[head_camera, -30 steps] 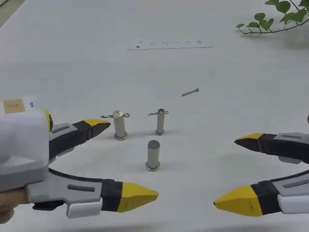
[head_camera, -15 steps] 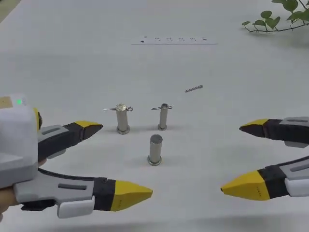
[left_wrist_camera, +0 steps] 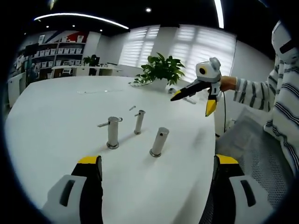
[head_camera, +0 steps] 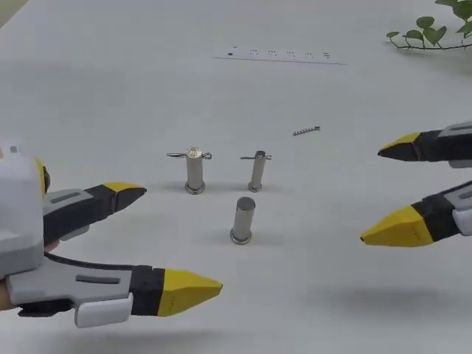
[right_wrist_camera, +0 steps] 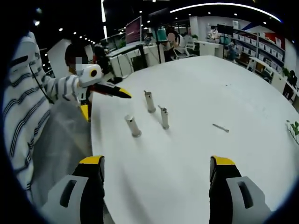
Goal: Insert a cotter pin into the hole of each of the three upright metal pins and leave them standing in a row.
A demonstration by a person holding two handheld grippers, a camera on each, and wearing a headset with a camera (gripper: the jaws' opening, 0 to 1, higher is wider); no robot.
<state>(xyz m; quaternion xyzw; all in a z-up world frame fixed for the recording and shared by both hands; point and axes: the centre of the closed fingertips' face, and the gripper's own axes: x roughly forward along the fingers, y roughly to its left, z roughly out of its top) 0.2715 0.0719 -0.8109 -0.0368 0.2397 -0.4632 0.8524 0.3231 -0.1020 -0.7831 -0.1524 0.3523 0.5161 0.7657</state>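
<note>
Your left gripper [head_camera: 181,240] is wide open and holds nothing. Your right gripper [head_camera: 371,195] is wide open and holds nothing too. Both hang over the white table [head_camera: 110,88], one on each side of three metal pins that stand up. The back left pin [head_camera: 195,173] has the first cotter pin [head_camera: 177,155] through it. The back right pin [head_camera: 257,173] has the second cotter pin [head_camera: 248,157]. The front pin [head_camera: 243,220] stands near them. The loose cotter pin [head_camera: 307,131] lies flat, farther back.
</note>
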